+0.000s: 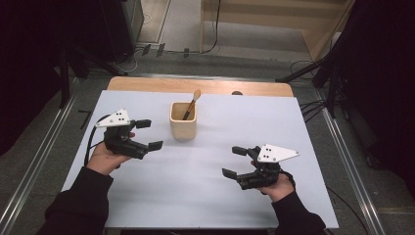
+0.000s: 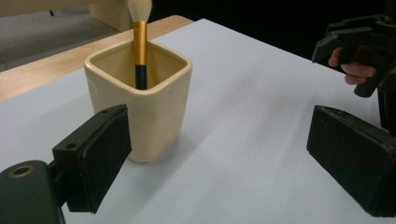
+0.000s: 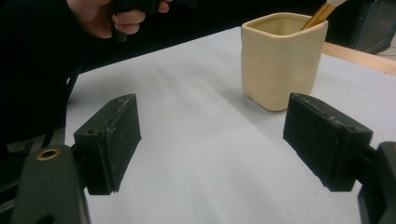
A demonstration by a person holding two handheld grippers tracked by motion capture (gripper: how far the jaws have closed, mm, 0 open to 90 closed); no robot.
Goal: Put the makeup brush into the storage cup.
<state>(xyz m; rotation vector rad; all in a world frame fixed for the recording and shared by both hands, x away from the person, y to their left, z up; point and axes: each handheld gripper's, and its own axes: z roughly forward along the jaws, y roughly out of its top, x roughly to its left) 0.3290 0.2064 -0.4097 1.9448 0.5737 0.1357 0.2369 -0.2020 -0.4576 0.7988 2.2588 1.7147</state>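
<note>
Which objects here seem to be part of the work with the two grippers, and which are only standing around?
Likely part of the work:
- makeup brush, standing in the cup
- cream ceramic cup on the white table cover
- left gripper and right gripper, both open, holding nothing

Only around:
- cables on the floor
- wooden furniture behind the table
</note>
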